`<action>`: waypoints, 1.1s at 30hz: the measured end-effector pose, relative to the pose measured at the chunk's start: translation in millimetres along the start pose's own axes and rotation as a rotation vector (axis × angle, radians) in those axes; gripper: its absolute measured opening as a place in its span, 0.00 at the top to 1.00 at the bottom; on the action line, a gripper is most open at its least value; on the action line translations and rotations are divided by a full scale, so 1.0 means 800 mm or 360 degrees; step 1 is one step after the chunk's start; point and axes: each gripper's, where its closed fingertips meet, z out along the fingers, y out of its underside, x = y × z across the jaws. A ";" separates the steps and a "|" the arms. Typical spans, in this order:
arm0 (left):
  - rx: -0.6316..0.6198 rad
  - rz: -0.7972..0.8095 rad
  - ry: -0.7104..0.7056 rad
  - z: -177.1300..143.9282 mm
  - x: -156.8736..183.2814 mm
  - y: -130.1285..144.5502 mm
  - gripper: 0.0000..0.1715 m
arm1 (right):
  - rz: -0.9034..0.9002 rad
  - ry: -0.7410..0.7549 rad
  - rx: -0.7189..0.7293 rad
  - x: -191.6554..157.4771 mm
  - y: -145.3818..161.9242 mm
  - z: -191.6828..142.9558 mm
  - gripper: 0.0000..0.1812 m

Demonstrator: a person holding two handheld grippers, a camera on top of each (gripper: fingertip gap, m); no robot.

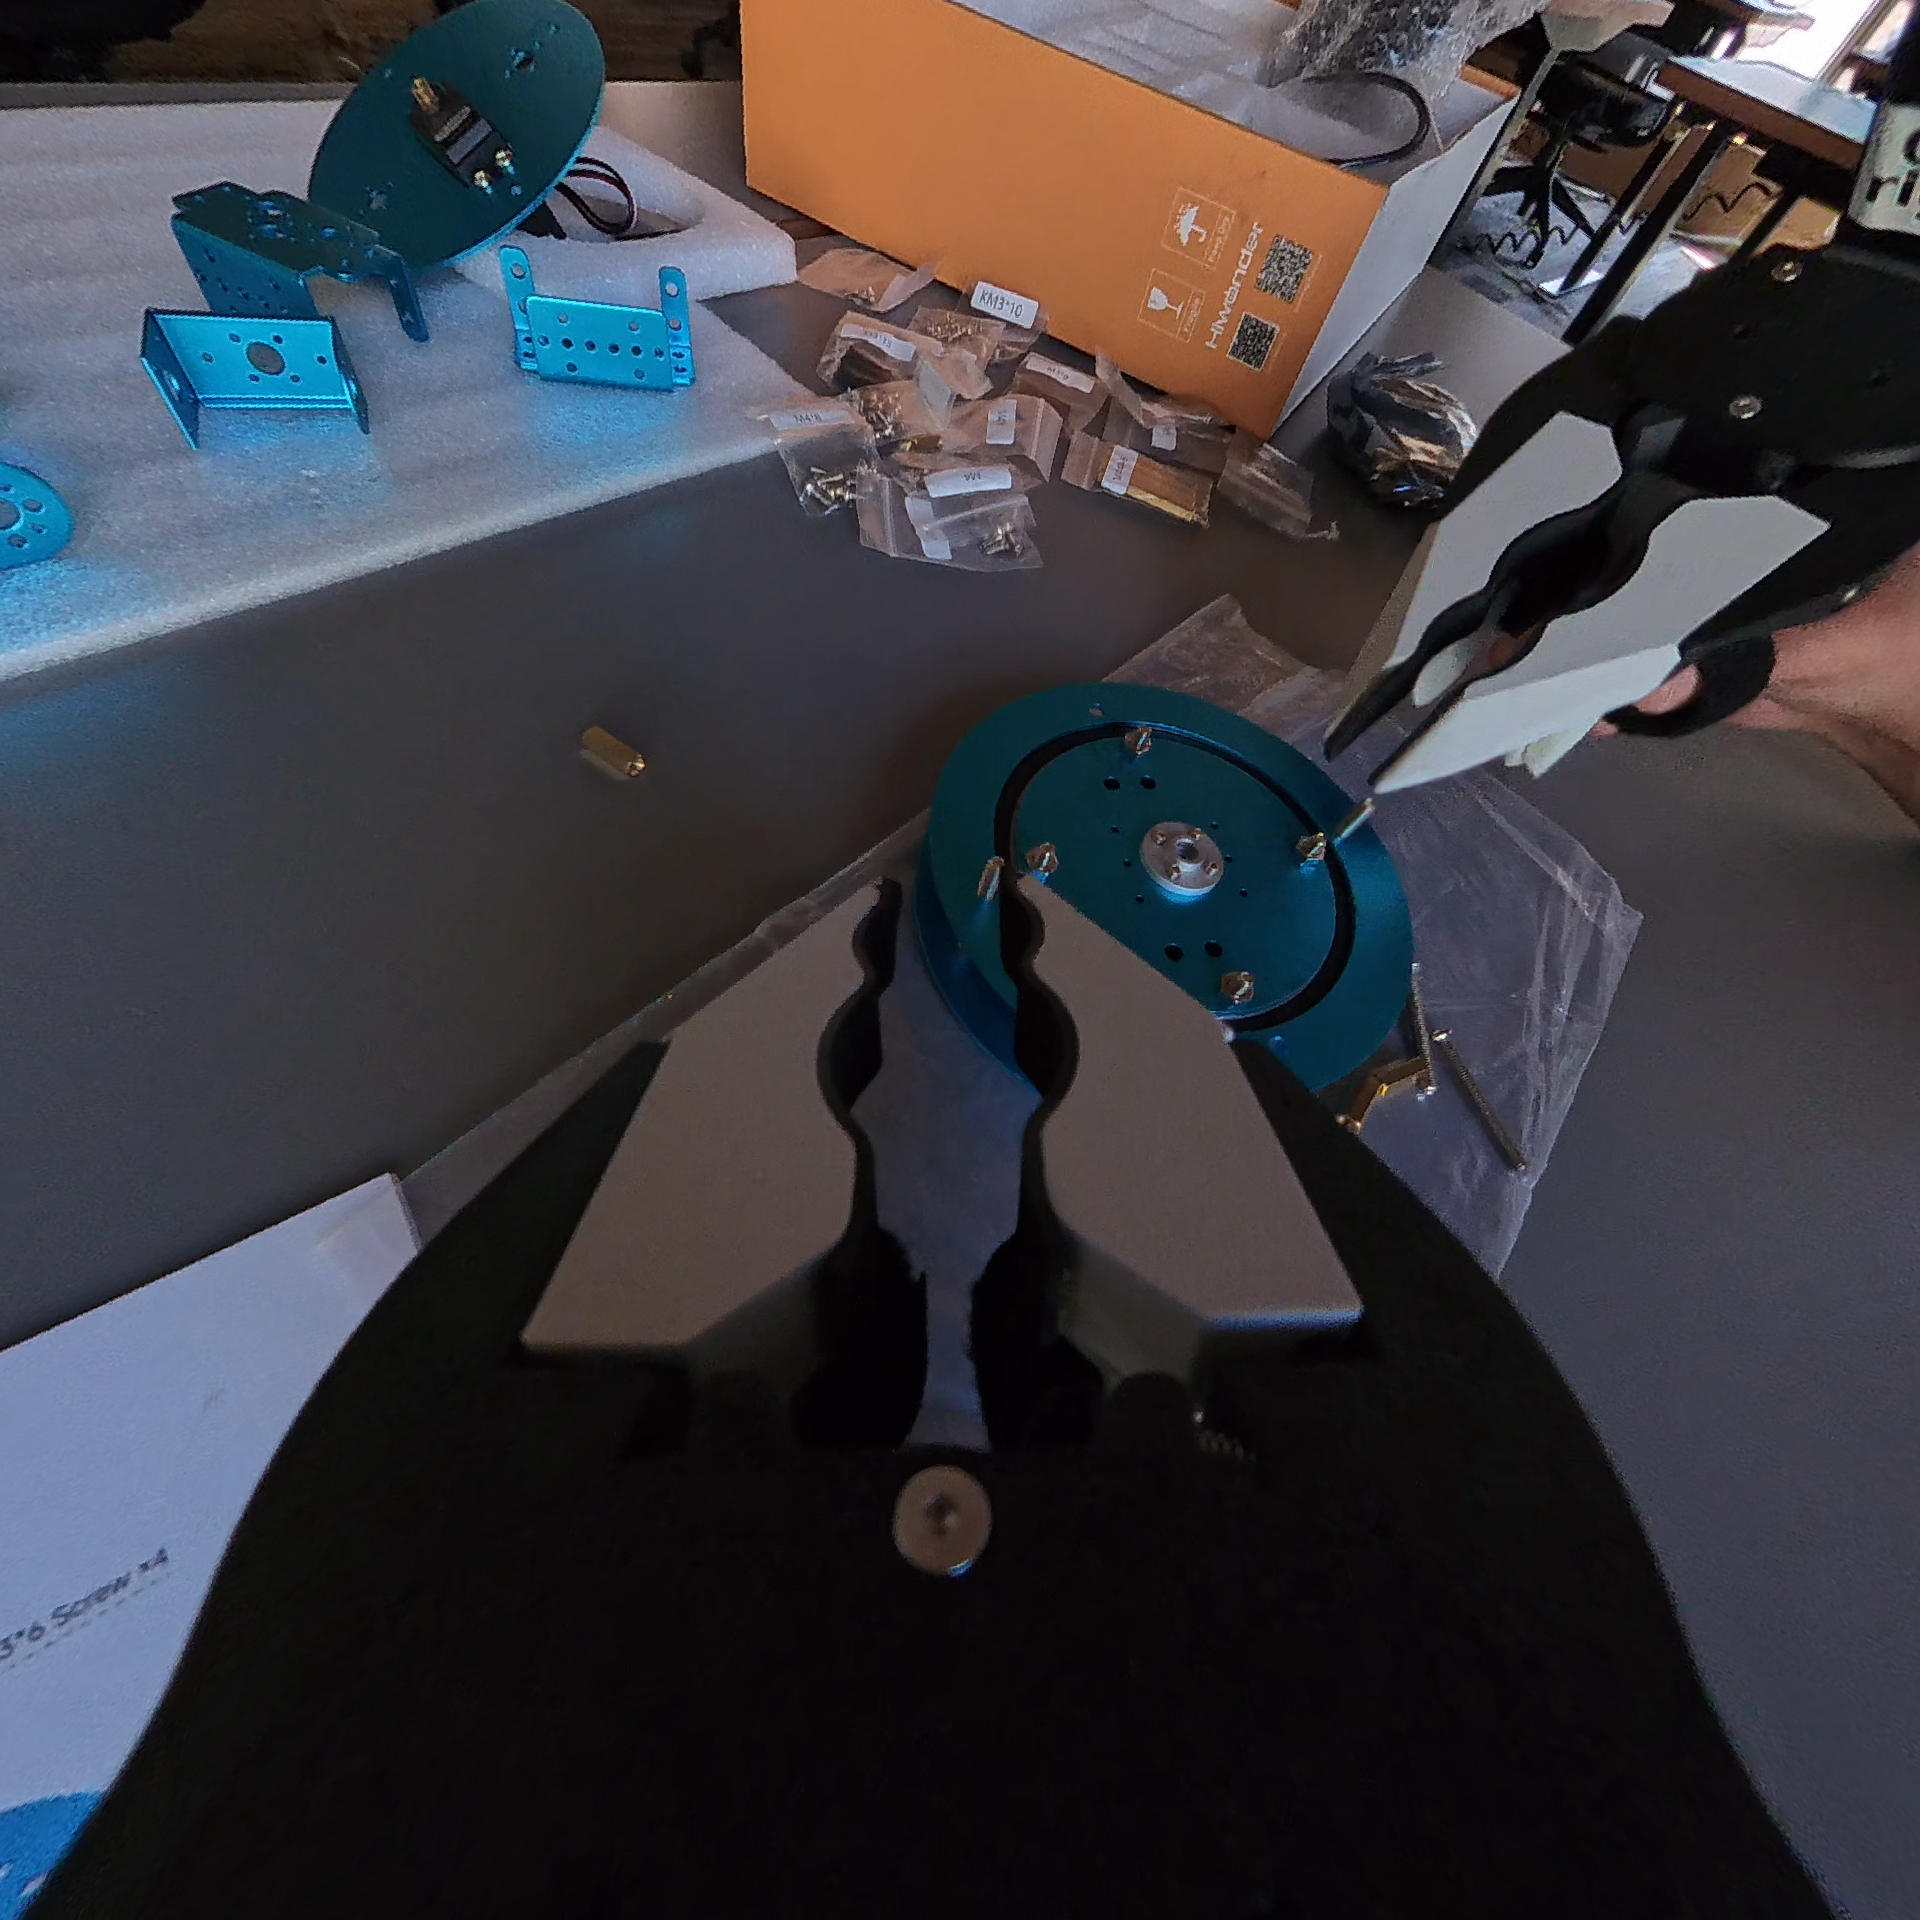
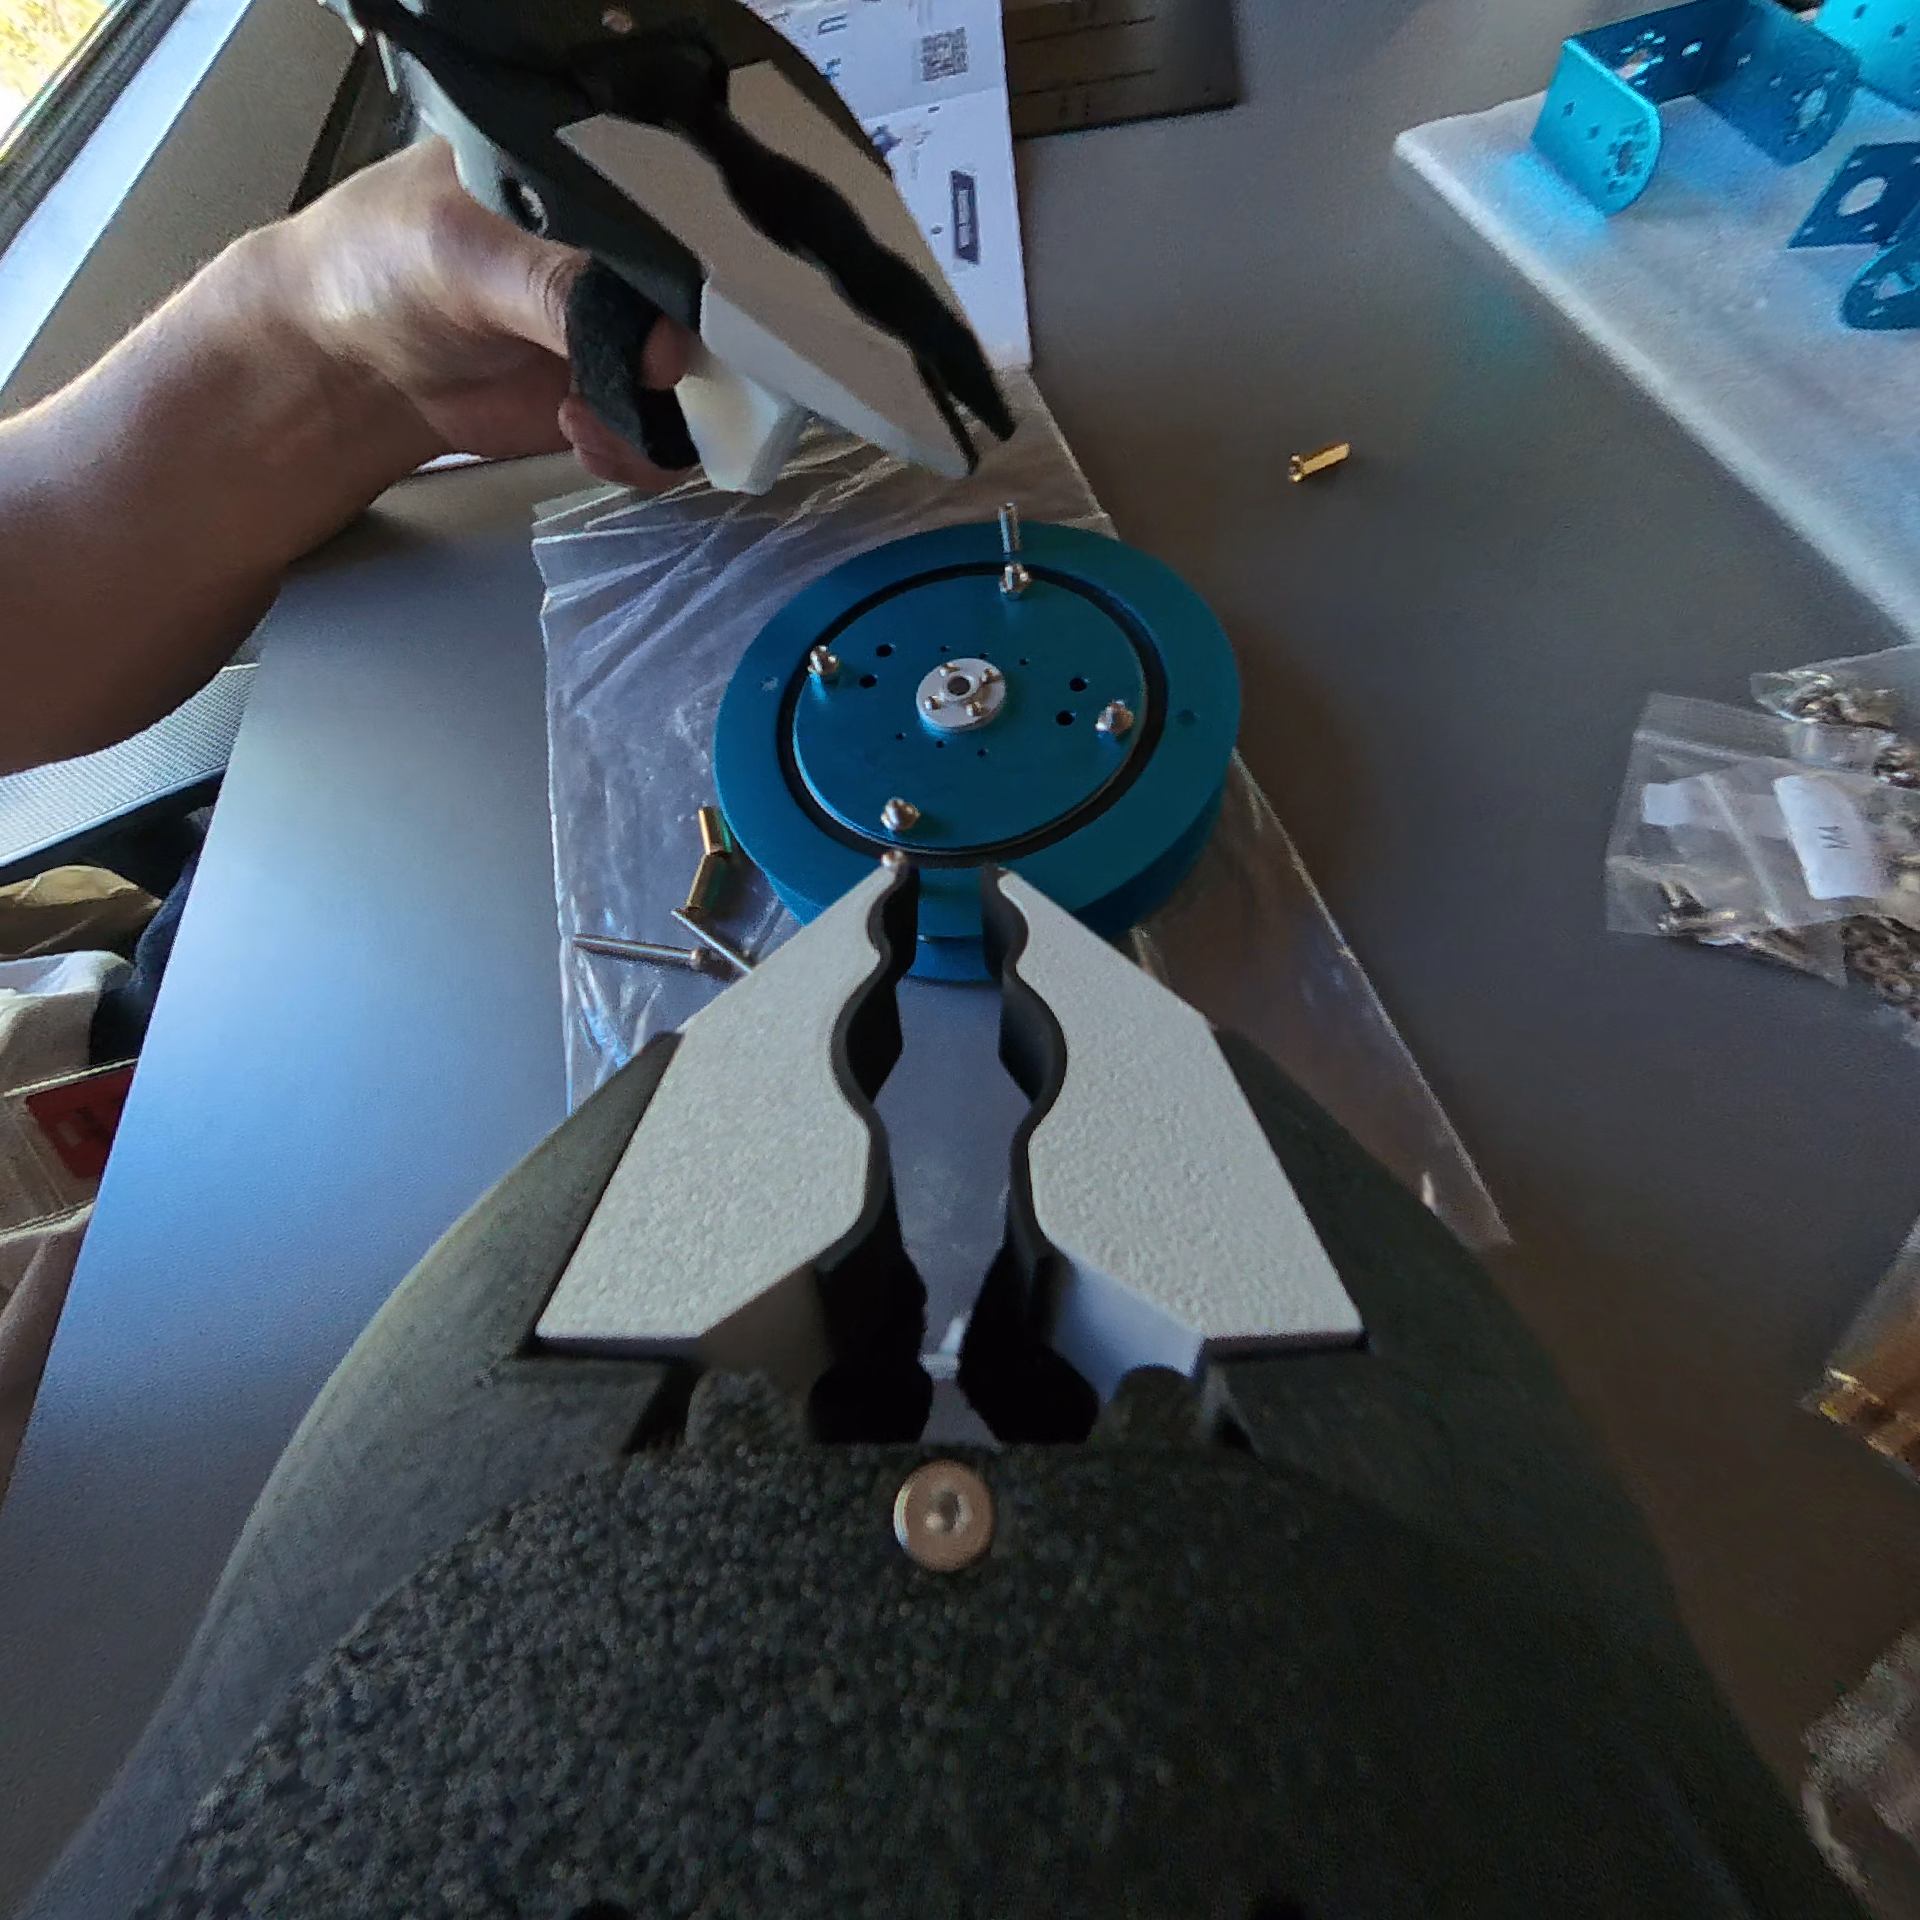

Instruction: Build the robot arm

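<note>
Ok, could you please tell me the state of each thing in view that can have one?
blue round base: flat on the plastic bag, brass standoffs upright.
left hand-held gripper: open, empty, tips at the base's rim.
right hand-held gripper: open, empty, tips at the opposite rim.
loose brass standoff: lying on its side.
orange box: top open.

Blue disc (image 2: 977, 748): anodised metal, satin; brass standoffs (image 2: 712, 852). Clear glossy plastic bag (image 2: 634, 623) beneath. Grey table (image 2: 1455, 665) matt, smooth.
</note>
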 end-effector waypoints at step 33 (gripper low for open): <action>-0.0208 -0.0011 0.0063 -0.007 0.005 0.034 0.93 | -0.0064 0.0066 -0.0124 0.008 0.019 0.011 0.72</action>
